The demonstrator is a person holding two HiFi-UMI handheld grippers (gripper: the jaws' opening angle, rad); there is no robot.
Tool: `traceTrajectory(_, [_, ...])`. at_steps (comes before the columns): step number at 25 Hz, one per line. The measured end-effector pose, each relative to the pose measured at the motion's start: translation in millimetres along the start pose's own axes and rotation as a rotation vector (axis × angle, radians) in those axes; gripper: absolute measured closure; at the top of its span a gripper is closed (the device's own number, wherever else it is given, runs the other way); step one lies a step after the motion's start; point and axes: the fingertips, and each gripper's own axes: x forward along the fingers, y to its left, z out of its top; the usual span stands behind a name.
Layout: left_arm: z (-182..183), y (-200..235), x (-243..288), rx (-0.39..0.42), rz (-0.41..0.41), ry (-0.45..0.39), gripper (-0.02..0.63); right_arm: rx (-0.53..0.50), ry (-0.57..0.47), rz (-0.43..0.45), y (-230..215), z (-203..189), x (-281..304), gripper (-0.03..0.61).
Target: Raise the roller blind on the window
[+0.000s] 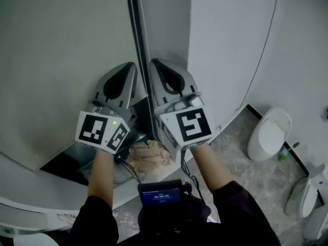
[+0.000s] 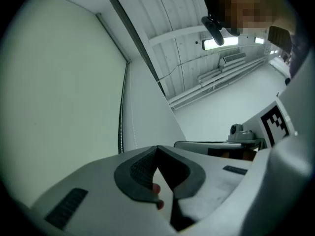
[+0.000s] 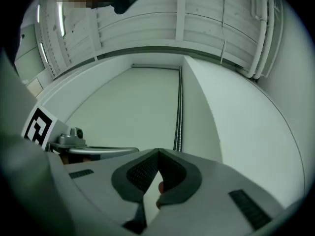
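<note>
The pale roller blind [image 1: 61,60] hangs at the left, and its dark bead chain [image 1: 136,19] runs down along its right edge. My left gripper [image 1: 130,65] and right gripper [image 1: 154,61] point up side by side, one on each side of the chain. In the left gripper view the left gripper [image 2: 157,147] is shut with nothing between its jaws, and the chain [image 2: 121,112] hangs to the left behind them. In the right gripper view the right gripper [image 3: 158,151] is shut too, with the chain [image 3: 178,112] just right of its tips, not in them.
A white wall [image 1: 220,45] juts out right of the chain, with a thin cable [image 1: 261,50] running down it. A tan bundle [image 1: 148,155] lies below the grippers, near the sill [image 1: 31,199]. White fixtures [image 1: 269,132] stand on the floor at the right.
</note>
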Motion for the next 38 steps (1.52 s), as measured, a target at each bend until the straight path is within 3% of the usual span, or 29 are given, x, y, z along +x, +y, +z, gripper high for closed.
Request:
traceTrajectory(8, [6,5,5,0.041,0.007,0.005,0.603,-0.038,0.017,-0.028,4,5,2,0.571])
traceTrajectory(11, [6,12,22,0.034,-0.016,0.017,0.6,-0.001,-0.023,-0.02,4,13,3,0.569])
traceTrajectory(15, [20,32,68,-0.005,-0.054,0.034,0.482,-0.012,-0.045,-0.021,2,27,3,0.569])
traceTrajectory(20, [39,63,127,0.014,-0.051,0.074,0.48,-0.05,-0.038,-0.034,7,35,-2,0.569])
traceTrajectory(25, [35,88,155,-0.066,-0.035,0.132,0.483,-0.097,-0.036,-0.046,9,36,-2,0.569])
traceTrajectory(26, [35,90,153,-0.072,-0.022,0.126,0.517,-0.106,-0.036,-0.047,9,37,-3,0.569])
traceTrajectory(27, [38,91,150,-0.064,-0.007,0.112,0.592,-0.114,-0.037,-0.048,9,40,-2,0.569])
traceTrajectory(32, [65,65,123,0.114,0.018,0.021,0.595,-0.09,-0.074,-0.007,-11,94,23,0.569])
traceTrajectory(34, [76,57,100,0.146,0.025,-0.042,0.595,-0.06,-0.115,0.04,-12,121,41,0.564])
traceTrajectory(38, [95,54,56,0.191,0.03,-0.113,0.597,-0.021,-0.148,0.159,-5,163,93,0.415])
